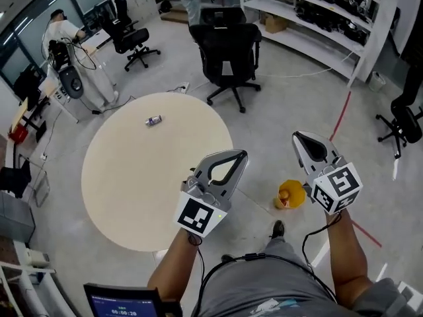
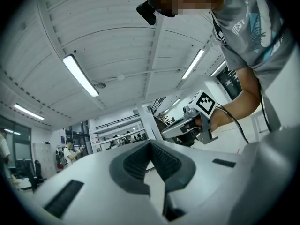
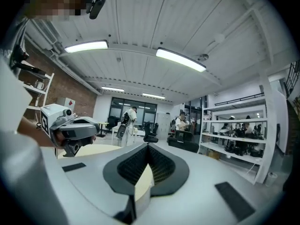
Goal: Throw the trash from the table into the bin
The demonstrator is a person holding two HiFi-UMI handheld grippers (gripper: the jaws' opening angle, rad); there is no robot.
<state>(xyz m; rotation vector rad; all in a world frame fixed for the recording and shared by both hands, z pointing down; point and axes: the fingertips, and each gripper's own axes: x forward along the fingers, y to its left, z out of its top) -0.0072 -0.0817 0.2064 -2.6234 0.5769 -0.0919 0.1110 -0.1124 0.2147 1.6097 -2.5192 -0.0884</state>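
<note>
On the round bench (image 1: 132, 190), toward its 12 o'clock edge, lies the single piece of trash (image 1: 153, 120). It is a small, dark, crumpled item, too small to identify further, and it lies alone, well apart from both claws.

Left claw (image 1: 238, 156): jaws pressed together, nothing between them. The left gripper view shows the ribbed pads meeting at the tips. It hangs over the bench rim at about 3 o'clock.

Right claw (image 1: 299, 137): jaws also pressed together and empty. It is held over the floor, off the bench, further out at 3 o'clock. Neither claw is aimed at the trash.

A yellow container (image 1: 291, 194) stands on the floor beyond the bench at about 4 o'clock, below the right claw. It is probably the bin, though this view is too small to confirm that.

Step in hand, as judged: the reach and pick-up, not yet begun.

1. Spread the jaws of one claw before reaching across the bench.
2. Tip that claw downward and descend with the trash centred between the pads.
3. Keep the tips close to the surface, since a light item may skid on the smooth top.
4. Close firmly, then lift.
5. Release only when the claw is directly above the container's opening.
</note>
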